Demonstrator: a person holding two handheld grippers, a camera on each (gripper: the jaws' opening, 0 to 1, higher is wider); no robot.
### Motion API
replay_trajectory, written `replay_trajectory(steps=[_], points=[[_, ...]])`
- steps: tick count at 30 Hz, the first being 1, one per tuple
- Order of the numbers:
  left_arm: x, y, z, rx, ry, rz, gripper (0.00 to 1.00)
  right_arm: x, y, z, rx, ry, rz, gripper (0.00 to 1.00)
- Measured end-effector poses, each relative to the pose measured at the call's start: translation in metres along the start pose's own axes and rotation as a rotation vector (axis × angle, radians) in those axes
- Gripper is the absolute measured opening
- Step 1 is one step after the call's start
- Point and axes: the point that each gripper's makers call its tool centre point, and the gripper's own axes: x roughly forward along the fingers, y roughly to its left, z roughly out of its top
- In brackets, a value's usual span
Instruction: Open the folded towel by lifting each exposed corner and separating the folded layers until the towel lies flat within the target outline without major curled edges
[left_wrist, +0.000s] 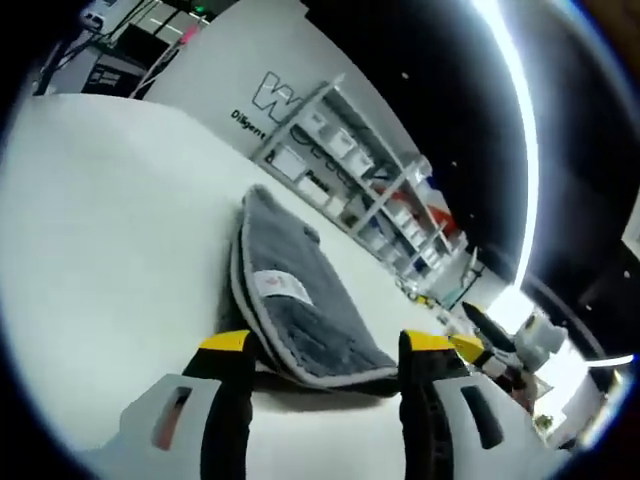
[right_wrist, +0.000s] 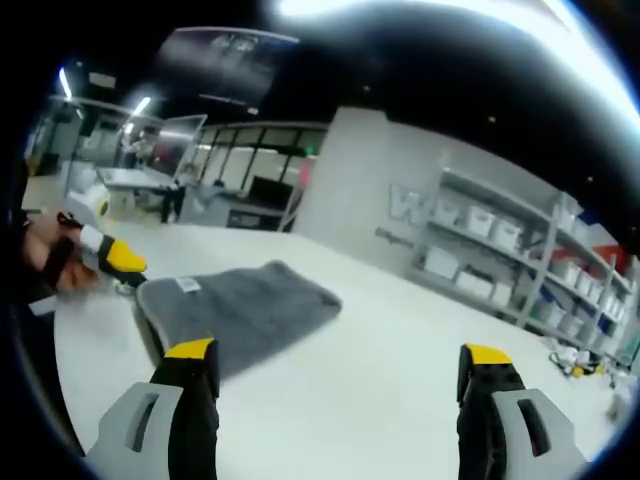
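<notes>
Reaching low at the folded towel (left_wrist: 300, 310) on the bench (left_wrist: 110, 250), the left hand-held gripper (left_wrist: 325, 362) gapes empty around its near corner, probably to lift it, while the right hand-held gripper (right_wrist: 338, 372) waits wide open, empty.

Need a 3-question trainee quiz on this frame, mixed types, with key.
1. True or false: the towel already lies fully unfolded.
2. In the left gripper view, the left gripper is: A) shut on the towel B) open, near its edge C) open, near the shelves.
3. Fill in: the white tag sits on the ____.

Key: 1 false; 2 B; 3 towel.
</notes>
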Motion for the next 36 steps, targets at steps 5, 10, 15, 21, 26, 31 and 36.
replay_trajectory(steps=[5, 10, 15, 21, 26, 31, 36], points=[[0.0, 0.004, 0.003, 0.002, -0.012, 0.011, 0.33, 0.0, -0.001, 0.0, 0.001, -0.002, -0.001, 0.99], [0.003, 0.011, -0.001, 0.049, 0.0, 0.032, 0.27, 0.0, -0.001, -0.001, 0.001, -0.001, 0.001, 0.99], [0.004, 0.014, -0.001, 0.066, -0.002, 0.043, 0.19, 0.002, -0.005, 0.01, -0.022, -0.015, -0.001, 0.99], [0.003, 0.017, -0.001, 0.066, -0.003, 0.054, 0.13, 0.008, -0.028, 0.028, -0.033, -0.021, 0.001, 0.99], [0.004, 0.013, -0.002, 0.088, -0.003, 0.051, 0.08, 0.007, -0.028, 0.04, -0.077, -0.003, 0.058, 0.99], [0.004, 0.009, 0.0, 0.084, -0.004, 0.03, 0.05, 0.006, -0.04, 0.072, -0.155, -0.025, 0.08, 0.99], [0.004, 0.007, 0.0, 0.097, -0.007, 0.021, 0.05, 0.012, -0.052, 0.093, -0.211, -0.001, 0.101, 1.0]])
